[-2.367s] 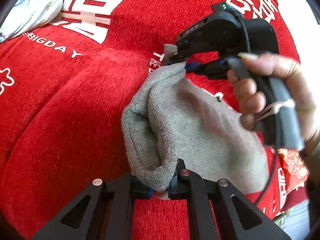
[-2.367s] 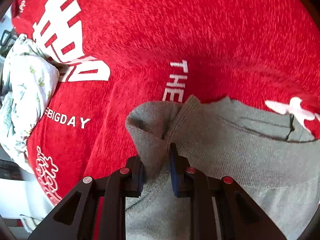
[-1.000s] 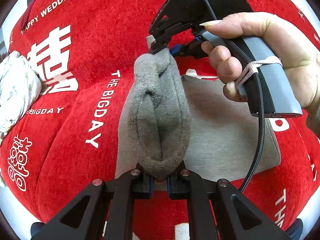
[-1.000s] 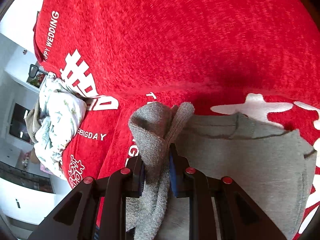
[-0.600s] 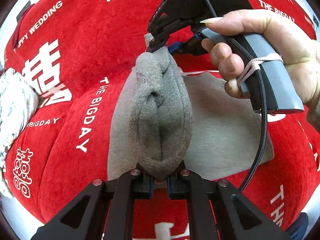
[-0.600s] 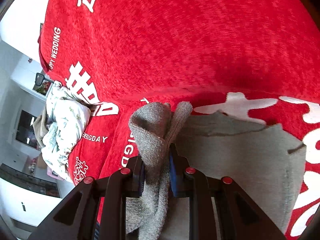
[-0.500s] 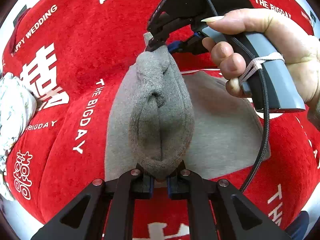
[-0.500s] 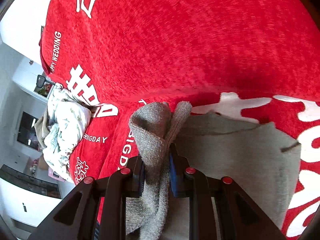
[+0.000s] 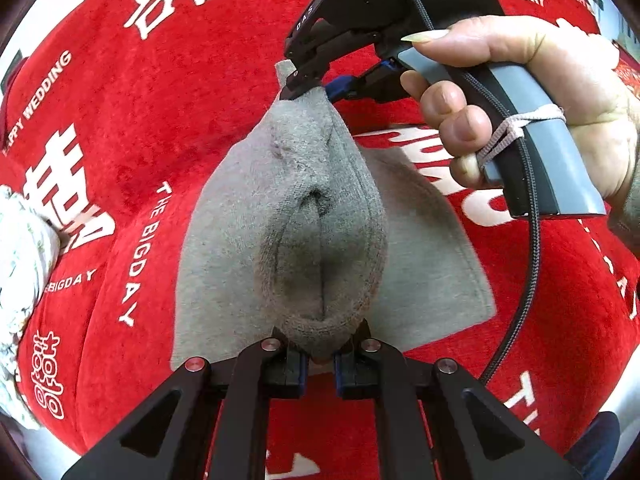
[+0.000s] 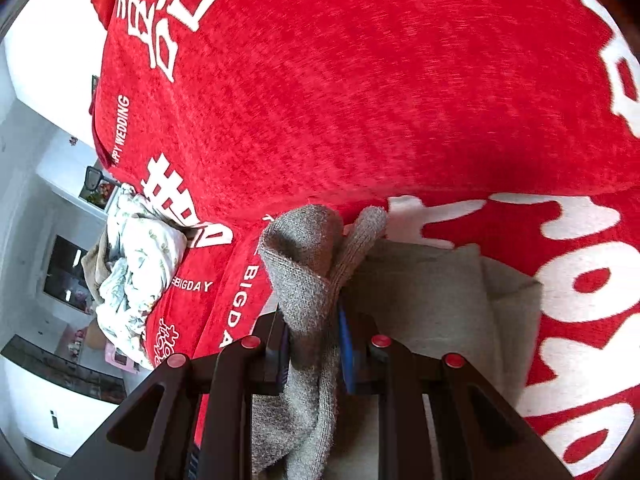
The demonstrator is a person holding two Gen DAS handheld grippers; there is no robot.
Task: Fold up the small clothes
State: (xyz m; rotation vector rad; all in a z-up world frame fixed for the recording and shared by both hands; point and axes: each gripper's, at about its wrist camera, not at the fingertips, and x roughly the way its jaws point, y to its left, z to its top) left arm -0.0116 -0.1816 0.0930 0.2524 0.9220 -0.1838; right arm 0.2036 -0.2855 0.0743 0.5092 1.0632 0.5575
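The grey garment (image 9: 320, 216) is being held up over the red cover (image 9: 160, 100), one edge clamped in the left gripper (image 9: 318, 354) at 6 o'clock and one in the right gripper (image 9: 310, 84) at 12 o'clock, its lower part being draped flat, the fold judged half made and not yet laid down.

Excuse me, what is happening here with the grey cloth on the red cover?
A person holds a gripper in each hand and is folding a small grey knit garment over a red wedding-print cover. The left gripper and the right gripper each pinch one end of a raised fold, while the rest lies flat below. A floral cloth bundle waits aside.
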